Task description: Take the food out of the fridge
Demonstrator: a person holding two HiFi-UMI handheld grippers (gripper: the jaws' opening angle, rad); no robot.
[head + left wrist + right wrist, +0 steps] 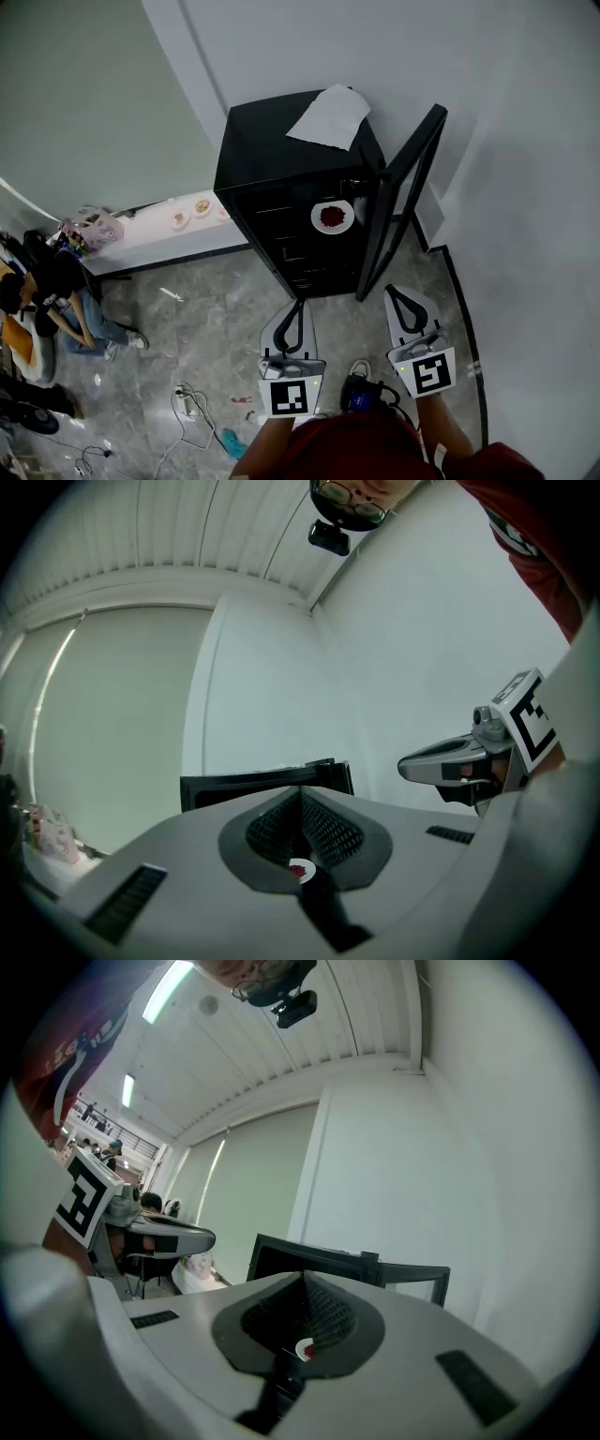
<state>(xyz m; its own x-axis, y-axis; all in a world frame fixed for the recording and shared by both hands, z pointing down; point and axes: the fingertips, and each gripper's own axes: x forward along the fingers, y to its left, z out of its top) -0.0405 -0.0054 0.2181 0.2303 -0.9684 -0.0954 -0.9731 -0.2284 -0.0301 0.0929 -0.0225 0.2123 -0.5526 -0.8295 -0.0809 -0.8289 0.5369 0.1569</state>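
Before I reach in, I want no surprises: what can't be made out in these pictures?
- Food on the plate: head view, too small; red, kind unclear.
- Fridge lower shelves: head view, dark, seen steeply; more food can't be told.
- Gripper views: the shut left claw and right claw cover all but a sliver of plate.
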